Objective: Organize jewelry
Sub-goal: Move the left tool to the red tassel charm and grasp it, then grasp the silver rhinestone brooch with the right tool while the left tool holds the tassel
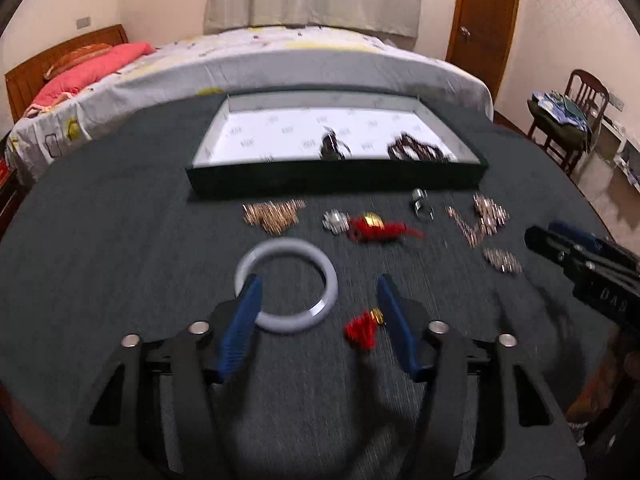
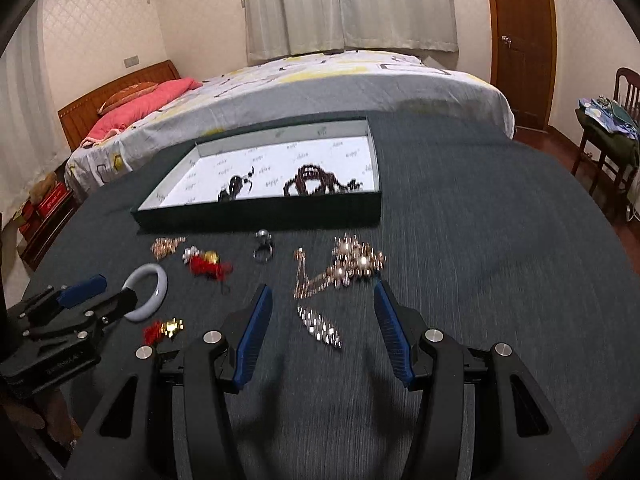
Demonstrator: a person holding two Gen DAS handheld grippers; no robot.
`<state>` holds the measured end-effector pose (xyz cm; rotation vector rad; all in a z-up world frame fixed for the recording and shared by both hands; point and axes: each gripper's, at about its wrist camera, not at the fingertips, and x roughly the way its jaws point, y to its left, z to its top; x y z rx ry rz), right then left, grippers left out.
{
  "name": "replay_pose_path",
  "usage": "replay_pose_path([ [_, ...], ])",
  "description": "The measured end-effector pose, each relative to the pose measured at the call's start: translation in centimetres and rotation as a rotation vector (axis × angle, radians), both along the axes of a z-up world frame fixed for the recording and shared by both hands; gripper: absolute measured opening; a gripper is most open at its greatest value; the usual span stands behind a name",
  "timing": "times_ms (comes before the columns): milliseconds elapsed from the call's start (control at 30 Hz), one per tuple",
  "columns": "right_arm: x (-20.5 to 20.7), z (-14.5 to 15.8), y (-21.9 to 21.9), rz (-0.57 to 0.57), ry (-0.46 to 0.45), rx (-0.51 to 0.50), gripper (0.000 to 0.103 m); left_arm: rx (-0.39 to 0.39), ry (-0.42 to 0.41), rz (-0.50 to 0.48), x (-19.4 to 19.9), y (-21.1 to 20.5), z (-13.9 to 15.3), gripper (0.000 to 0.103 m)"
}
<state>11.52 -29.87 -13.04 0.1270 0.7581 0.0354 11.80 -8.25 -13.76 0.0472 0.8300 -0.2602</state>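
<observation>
Table (image 1: 120, 240): covered in dark grey cloth. Tray (image 1: 336, 178): dark-walled, white-lined, at the far side; held a dark bead string (image 1: 416, 150) and a small dark piece (image 1: 332, 146). Left gripper (image 1: 320, 304): jaws wide apart, empty, straddling a pale bangle (image 1: 328, 280) and red tassel (image 1: 362, 330). Right gripper (image 2: 322, 312): wide apart, empty, over a rhinestone clip (image 2: 320, 326). Gold chain (image 2: 340, 268), ring (image 2: 264, 250): loose near the tray.

Scattered jewelry (image 2: 340, 268) before lined tray (image 2: 256, 216)
</observation>
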Motion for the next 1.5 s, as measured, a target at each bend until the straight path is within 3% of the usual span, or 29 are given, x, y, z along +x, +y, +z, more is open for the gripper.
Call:
replay_pose_path([
  [133, -0.7, -0.1, -0.1, 0.0, -0.002, 0.007, 0.052, 0.007, 0.018, -0.026, -0.5, -0.7, -1.0, 0.048],
  [567, -0.8, -1.2, -1.4, -0.027, 0.025, 0.037, 0.052, 0.034, 0.067, -0.071, -0.6, -2.5, -2.8, 0.035],
  [800, -0.8, -1.4, -1.6, -0.033, 0.027, 0.043, 0.052, 0.039, 0.063, -0.098, -0.6, -3.0, -2.7, 0.019],
  [1133, -0.6, -2.0, -1.5, -0.03, 0.045, 0.035, 0.052, 0.026, 0.049, -0.106, -0.9, -2.8, -2.5, 0.014],
  [1500, 0.9, -2.8, 0.2, 0.012, 0.07, -0.004, 0.052, -0.01, 0.004, -0.068, -0.7, -1.2, -0.1, 0.014],
])
